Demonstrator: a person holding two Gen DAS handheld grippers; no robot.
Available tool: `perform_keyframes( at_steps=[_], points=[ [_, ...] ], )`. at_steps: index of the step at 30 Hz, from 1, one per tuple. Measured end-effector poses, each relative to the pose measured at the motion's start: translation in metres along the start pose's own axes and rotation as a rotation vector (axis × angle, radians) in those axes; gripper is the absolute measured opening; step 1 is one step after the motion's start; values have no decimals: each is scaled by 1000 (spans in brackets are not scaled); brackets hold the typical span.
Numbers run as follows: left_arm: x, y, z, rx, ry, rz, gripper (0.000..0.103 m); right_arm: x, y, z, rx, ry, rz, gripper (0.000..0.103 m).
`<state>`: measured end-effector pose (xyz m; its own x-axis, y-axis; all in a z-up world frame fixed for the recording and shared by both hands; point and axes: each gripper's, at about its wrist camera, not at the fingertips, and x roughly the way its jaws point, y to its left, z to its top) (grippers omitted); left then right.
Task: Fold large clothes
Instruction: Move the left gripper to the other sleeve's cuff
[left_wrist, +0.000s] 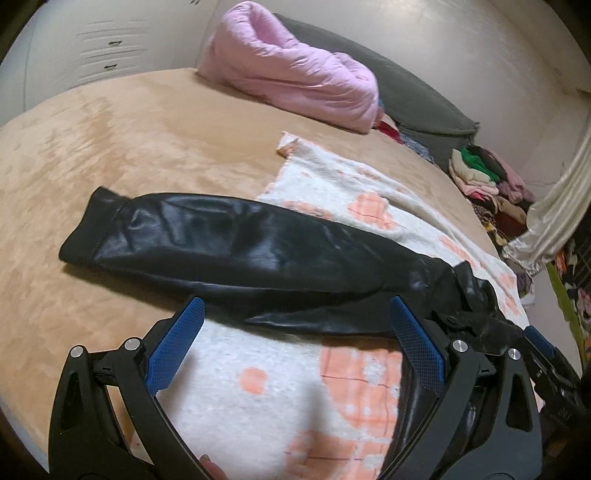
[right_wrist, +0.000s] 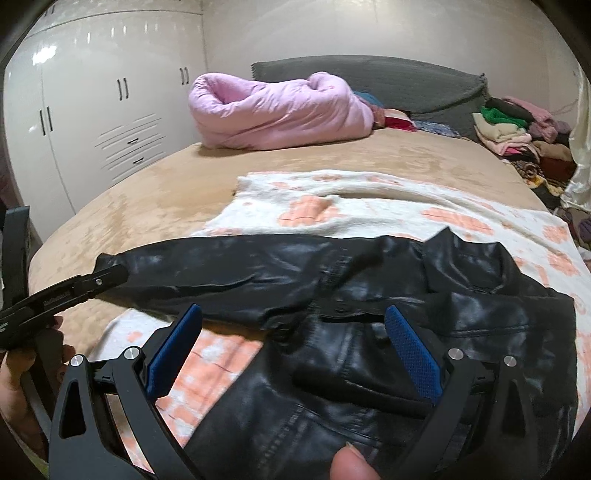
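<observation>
The black jacket (right_wrist: 369, 314) lies on the patterned blanket (right_wrist: 369, 199) on the bed (left_wrist: 129, 147), its sleeve (left_wrist: 221, 236) stretched long toward the wardrobe (right_wrist: 92, 110). Both tools are spread, pinching nothing. The left tool (left_wrist: 295, 350) hovers nearer the sleeve; the right tool (right_wrist: 295, 350) hangs over the jacket's body.

Dim warm indoor light, glare on the wardrobe (right_wrist: 92, 96) at ten o'clock, soft blur, strong fisheye bending toward the edges.
</observation>
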<state>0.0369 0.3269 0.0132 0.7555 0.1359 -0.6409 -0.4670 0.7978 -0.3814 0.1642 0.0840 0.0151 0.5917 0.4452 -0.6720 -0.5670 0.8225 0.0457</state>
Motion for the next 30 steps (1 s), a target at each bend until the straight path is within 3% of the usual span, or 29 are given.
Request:
perform_keyframes(
  at_steps=[18,30],
  points=[
    [8,52,8,-133,26,72,93,26,54,6,-93,41,86,99],
    [37,98,5,-304,79,121,93,24,40,-6,-69,53,79,99]
  ],
)
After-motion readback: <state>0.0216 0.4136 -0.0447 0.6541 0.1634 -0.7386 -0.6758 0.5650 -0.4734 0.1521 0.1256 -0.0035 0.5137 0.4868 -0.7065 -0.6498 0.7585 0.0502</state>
